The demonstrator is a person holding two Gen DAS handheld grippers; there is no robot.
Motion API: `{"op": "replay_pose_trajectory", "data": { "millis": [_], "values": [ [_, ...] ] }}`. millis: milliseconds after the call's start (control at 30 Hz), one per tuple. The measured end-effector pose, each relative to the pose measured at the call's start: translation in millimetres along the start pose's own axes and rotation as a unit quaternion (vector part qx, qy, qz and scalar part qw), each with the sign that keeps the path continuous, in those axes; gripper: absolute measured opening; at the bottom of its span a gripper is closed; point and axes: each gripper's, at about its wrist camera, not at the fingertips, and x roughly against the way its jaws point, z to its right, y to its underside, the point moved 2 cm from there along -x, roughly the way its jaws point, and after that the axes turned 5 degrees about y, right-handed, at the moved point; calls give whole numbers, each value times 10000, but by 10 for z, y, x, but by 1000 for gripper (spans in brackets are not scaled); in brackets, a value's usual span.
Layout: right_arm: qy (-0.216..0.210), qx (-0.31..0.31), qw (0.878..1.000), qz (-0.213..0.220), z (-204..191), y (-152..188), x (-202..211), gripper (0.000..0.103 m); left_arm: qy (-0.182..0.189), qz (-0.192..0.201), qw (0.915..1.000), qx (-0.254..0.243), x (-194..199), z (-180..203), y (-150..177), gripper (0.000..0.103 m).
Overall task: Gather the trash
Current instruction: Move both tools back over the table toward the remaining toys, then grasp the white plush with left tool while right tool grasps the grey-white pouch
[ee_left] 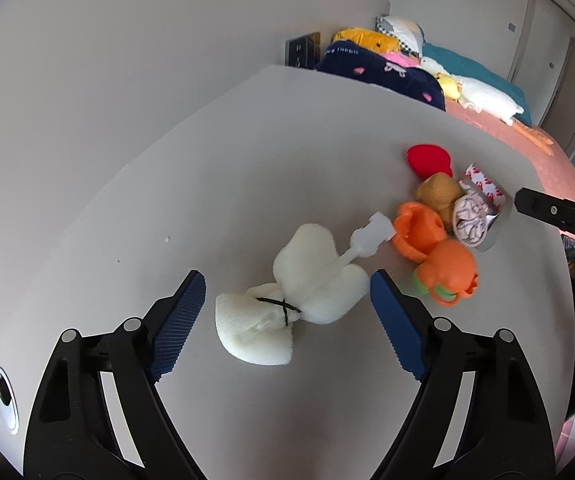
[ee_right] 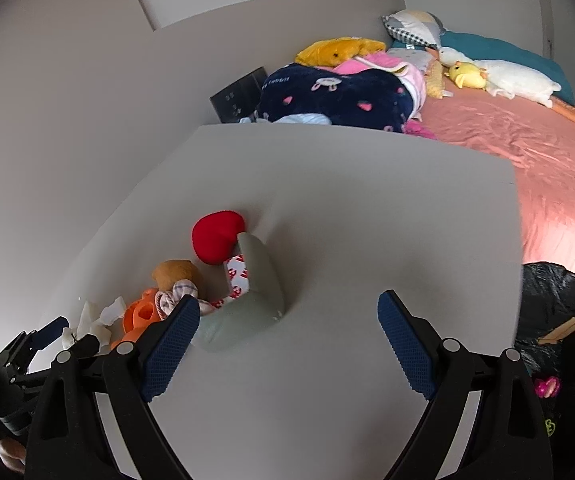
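White foam wad (ee_left: 291,292), cinched by a black tie (ee_left: 281,308), lying on the table (ee_left: 207,184) between the left gripper (ee_left: 287,320) pads, not yet touched. Jaws wide there, nothing held. Best closed across the narrow tied waist rather than the puffy lobes, which will likely squash and slip. Worth keeping clear of the white plastic piece (ee_left: 371,236) and orange toy (ee_left: 435,260) just beyond. Right gripper (ee_right: 287,340) jaws also wide, empty, over bare table, with the grey container (ee_right: 255,300) just beside its left pad. Black bag (ee_right: 559,292) off the table edge, probably where trash goes.
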Motion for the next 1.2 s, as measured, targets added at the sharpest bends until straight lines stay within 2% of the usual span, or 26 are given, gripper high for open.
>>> {"op": "replay_pose_trajectory", "data": {
  "millis": [133, 200, 233, 333, 400, 467, 600, 633, 667, 700, 867, 1200],
  "values": [
    [2, -40, 10000, -74, -48, -27, -113, 89, 48, -97, 9999, 55, -47, -39, 21, 75],
    [9, -4, 9999, -122, -82, -31, -176, 77, 118, -139, 9998, 108, -67, -60, 25, 67],
    [-2, -16, 9999, -160, -90, -27, -205, 74, 149, -167, 9996, 142, -82, -71, 27, 64],
    [-236, -142, 9992, -280, -85, -23, -264, 60, 128, -133, 9997, 150, -91, -78, 31, 61],
    [-417, -99, 9985, -328, -125, -26, -242, 42, 177, -118, 9996, 188, -78, -81, 41, 58],
    [-196, 62, 9994, -285, -187, -26, -206, 35, 279, -95, 9990, 323, -65, -95, 42, 55],
    [-251, 57, 9995, -171, -175, -11, -155, 25, 435, 0, 9975, 558, -2, -131, 38, 42],
    [-262, 67, 9995, -151, -166, -6, -141, 25, 414, 64, 9975, 561, 30, -128, 27, 36],
    [-241, 99, 9996, -119, -157, 3, -114, 25, 403, 126, 9976, 556, 59, -120, 17, 27],
    [-223, 123, 9996, -91, -149, 4, -98, 25, 408, 197, 9973, 573, 97, -116, 5, 22],
    [-203, 248, 9994, 117, -136, 10, 38, 25, 331, 396, 9969, 595, 188, -84, -54, 22],
    [-235, 128, 9988, 401, 48, 28, 400, 25, 438, 544, 9969, 373, 329, 168, -90, 22]
  ]
}}
